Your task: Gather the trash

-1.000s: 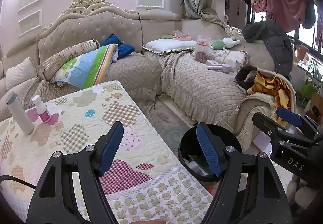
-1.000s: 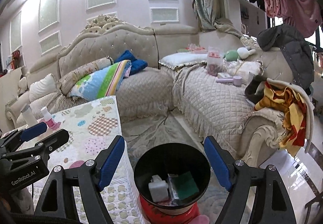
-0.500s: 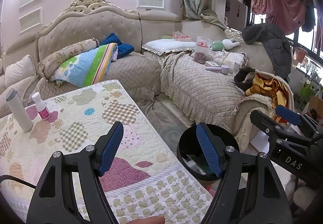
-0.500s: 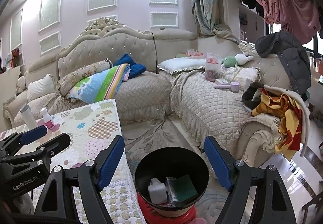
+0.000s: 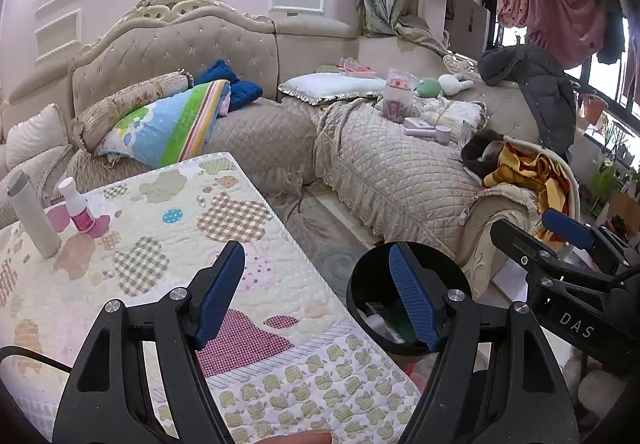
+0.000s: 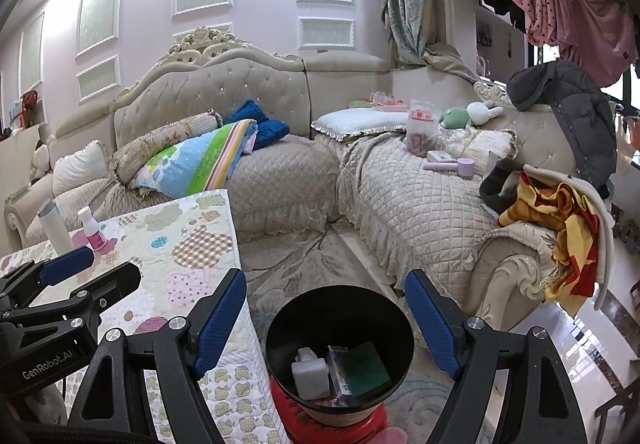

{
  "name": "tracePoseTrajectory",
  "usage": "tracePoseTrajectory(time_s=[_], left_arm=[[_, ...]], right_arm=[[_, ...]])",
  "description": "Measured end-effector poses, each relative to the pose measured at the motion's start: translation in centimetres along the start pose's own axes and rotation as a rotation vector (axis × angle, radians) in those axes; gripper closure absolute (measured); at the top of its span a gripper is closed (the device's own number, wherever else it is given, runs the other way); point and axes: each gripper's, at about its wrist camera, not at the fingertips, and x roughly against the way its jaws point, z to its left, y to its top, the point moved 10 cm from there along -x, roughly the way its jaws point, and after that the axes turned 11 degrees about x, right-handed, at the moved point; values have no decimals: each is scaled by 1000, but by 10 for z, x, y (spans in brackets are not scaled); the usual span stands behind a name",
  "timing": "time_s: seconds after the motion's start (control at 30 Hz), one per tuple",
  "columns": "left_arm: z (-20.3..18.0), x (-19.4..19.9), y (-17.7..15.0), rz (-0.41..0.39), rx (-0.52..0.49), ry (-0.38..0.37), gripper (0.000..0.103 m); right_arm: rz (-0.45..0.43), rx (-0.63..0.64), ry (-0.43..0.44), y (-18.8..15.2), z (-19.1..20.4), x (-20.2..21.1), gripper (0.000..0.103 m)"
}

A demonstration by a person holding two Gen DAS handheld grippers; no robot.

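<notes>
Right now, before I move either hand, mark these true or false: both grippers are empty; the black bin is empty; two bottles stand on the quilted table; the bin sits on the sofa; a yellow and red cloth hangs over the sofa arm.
1. Both grippers are empty. True: the left gripper and right gripper stand open with nothing between the pads.
2. The black bin is empty. False: it holds a white container, a green block and other bits.
3. Two bottles stand on the quilted table. True: a white tube and a pink bottle.
4. The bin sits on the sofa. False: it stands beside the table.
5. A yellow and red cloth hangs over the sofa arm. True.
</notes>
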Motion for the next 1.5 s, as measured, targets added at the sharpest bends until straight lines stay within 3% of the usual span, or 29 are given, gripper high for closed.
tracePoseTrajectory(time_s=[1.5], left_arm=[[-6,-7,-7,27,-3,-10,29]], right_arm=[[25,-7,2,-8,-12,-8,23]])
